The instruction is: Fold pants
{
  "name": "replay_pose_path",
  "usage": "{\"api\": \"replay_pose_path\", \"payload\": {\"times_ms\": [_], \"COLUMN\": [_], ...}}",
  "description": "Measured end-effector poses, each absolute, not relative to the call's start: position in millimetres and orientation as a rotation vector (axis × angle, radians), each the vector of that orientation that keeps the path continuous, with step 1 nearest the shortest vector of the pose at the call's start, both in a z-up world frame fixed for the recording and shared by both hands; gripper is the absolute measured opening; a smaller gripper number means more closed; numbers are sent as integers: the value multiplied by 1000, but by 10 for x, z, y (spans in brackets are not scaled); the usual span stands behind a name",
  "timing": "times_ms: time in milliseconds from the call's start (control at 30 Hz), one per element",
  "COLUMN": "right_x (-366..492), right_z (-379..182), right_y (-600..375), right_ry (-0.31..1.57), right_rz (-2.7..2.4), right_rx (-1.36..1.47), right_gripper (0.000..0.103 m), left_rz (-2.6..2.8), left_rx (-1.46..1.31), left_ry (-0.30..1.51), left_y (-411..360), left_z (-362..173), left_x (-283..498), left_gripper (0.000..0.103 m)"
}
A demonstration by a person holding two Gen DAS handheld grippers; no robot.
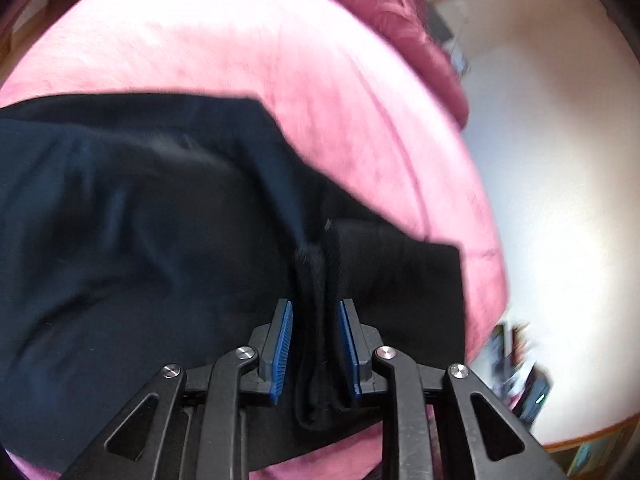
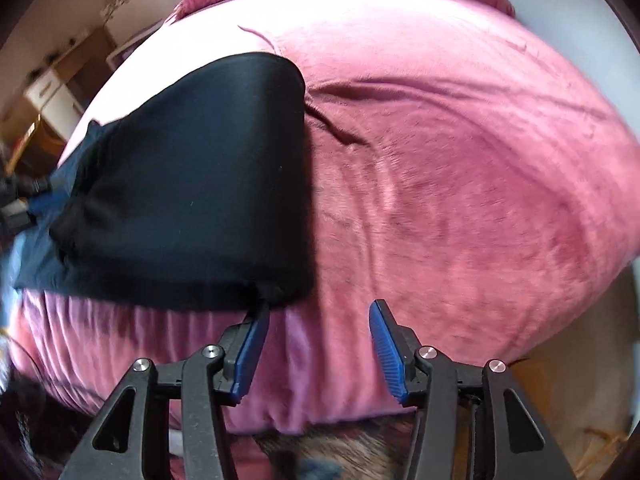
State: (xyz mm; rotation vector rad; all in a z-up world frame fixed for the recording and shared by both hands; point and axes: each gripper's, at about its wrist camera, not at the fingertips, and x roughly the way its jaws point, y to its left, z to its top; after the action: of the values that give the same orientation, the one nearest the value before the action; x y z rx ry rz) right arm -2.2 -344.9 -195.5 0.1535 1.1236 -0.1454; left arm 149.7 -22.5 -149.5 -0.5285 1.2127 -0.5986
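Pink plush bedding (image 2: 440, 160) fills both views, with a pale wall and cluttered shelves at the edges. On it lie the black pants (image 2: 192, 184), already doubled into a thick, rounded bundle toward the left of the bed in the right wrist view; a looser, wrinkled spread of the same cloth (image 1: 132, 216) fills the left half of the left wrist view.

Your left gripper (image 1: 316, 344) points down at the near edge of the pants. A bunched pleat of black fabric (image 1: 320, 300) stands between its blue pads, which are set narrowly apart; the right pad seems to touch the pleat, while a thin gap shows at the left one, so the hold looks loose rather than firm. Whether the cloth is truly pinched cannot be told.

Your right gripper (image 2: 320, 344) has its fingers well apart and nothing between them. Its left finger (image 2: 252, 344) sits just at the near right corner of the bundle; only bedding lies between the pads.

Risks from here:
- The pleat may slip out of the left gripper if you lift it, letting the fold fall open.
- The right fingertip may snag the corner and drag the bundle askew.
- Closing low could pinch the bedding along with the pants.
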Motion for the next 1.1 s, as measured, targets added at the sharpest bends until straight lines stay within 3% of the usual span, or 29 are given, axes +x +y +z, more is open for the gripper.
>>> {"api": "replay_pose_path", "payload": {"times_ms": [167, 400, 500, 567, 667, 867, 1000, 1100], "right_x": [-87, 178, 247, 298, 329, 369, 388, 390], "right_z": [-1647, -1558, -1581, -1642, -1698, -1882, -1962, -1981], "right_y": [-3428, -3120, -2943, -2917, -2917, -3013, -3009, -2996], "right_ry": [1044, 1003, 1016, 1019, 1023, 1042, 1046, 1048], "right_rz": [-170, -67, -41, -51, -49, -53, -58, -53], "right_rx": [113, 107, 79, 64, 79, 99, 87, 66], "right_gripper": [53, 53, 53, 56, 56, 57, 58, 58], "left_rz": [-633, -576, -585, -599, -594, -578, -521, -549], "left_rx": [-581, -539, -519, -475, -401, -369, -372, -534], "left_ry": [1197, 1333, 1326, 1297, 1244, 1153, 1232, 1290], "left_y": [-213, -506, -572, -621, -643, -505, -442, -321], "left_z": [-1391, -1648, -1624, -1579, -1444, -1129, -1399, -1541], "left_x": [1651, 1875, 1886, 1859, 1820, 1629, 1577, 1570], "left_gripper": [24, 24, 21, 10, 4, 0, 0, 0]}}
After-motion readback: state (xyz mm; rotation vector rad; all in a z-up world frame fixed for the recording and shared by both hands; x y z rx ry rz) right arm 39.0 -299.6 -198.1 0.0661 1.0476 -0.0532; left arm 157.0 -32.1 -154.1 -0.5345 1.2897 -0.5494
